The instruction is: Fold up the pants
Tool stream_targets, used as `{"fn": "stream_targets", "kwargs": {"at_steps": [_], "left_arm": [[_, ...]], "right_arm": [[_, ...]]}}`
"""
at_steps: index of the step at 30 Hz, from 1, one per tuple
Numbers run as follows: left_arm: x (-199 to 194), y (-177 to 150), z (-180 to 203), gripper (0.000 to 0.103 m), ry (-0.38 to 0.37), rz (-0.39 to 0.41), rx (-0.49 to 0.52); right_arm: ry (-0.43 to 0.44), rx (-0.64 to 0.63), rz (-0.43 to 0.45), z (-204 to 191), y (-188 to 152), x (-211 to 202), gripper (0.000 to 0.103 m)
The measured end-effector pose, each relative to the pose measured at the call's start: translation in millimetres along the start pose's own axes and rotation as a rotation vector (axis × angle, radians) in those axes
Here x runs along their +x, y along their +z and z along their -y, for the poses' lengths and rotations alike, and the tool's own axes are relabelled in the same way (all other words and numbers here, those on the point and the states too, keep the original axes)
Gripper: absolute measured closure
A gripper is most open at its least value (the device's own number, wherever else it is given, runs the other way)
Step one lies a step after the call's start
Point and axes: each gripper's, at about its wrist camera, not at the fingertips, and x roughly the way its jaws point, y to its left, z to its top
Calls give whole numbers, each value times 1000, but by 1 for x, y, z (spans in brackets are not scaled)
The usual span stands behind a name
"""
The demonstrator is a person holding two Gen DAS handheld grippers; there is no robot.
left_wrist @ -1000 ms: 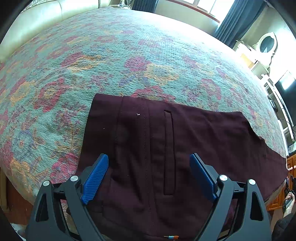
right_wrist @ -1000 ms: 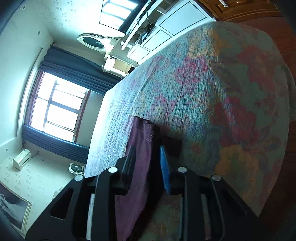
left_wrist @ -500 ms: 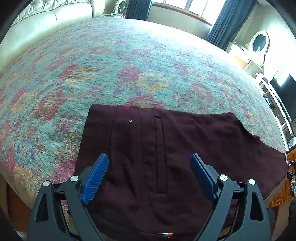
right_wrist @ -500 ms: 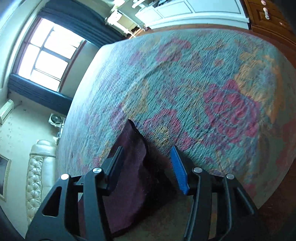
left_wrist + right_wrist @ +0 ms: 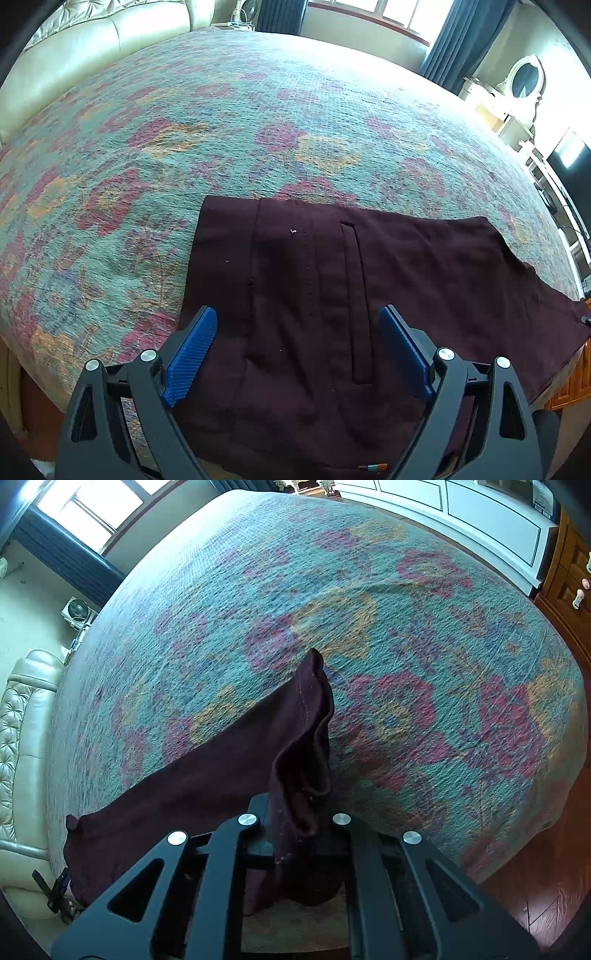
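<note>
The right gripper (image 5: 295, 808), parted half a second ago, now clamps the pants (image 5: 295, 753) hem, lifting it off the bedspread (image 5: 424, 646).

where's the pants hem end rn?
Right wrist view: the pants hem is bunched between the right tool's closed fingers, lifted off the floral bedspread.

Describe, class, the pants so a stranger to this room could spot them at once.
Find the wide bed with the floral bedspread. Along its near edge lie the pants, one end lifted by the right tool. They are the only plain dark maroon thing on that patterned cover.
</note>
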Motion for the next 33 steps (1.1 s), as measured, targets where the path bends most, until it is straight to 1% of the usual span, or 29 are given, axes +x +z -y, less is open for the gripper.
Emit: {"fn": "stream_targets", "kwargs": {"at_steps": [2, 5, 12, 16, 19, 22, 26, 29, 31, 33], "left_arm": [[0, 0, 1, 15, 1, -1, 11], [0, -1, 2, 15, -2, 0, 20], [1, -6, 4, 15, 11, 15, 40], [1, -9, 5, 14, 19, 26, 38], [2, -9, 5, 13, 15, 26, 33], [1, -9, 6, 12, 26, 21, 36], [1, -10, 6, 12, 25, 22, 39], [1, -10, 7, 12, 28, 22, 45], [2, -10, 9, 12, 33, 23, 47], [2, -11, 10, 12, 37, 23, 49]], "right_arm": [[13, -8, 26, -3, 3, -11, 94], [52, -44, 73, -27, 3, -38, 94], [98, -195, 143, -114, -15, -90, 94], [136, -283, 150, -168, -34, -102, 94], [166, -334, 143, -204, -49, -97, 94], [176, -379, 131, -236, -65, -87, 94], [169, -431, 119, -269, -87, -70, 94], [142, -473, 111, -289, -103, -56, 94], [152, -478, 98, -301, -115, -46, 94], [116, -509, 98, -312, -128, -32, 94]]}}
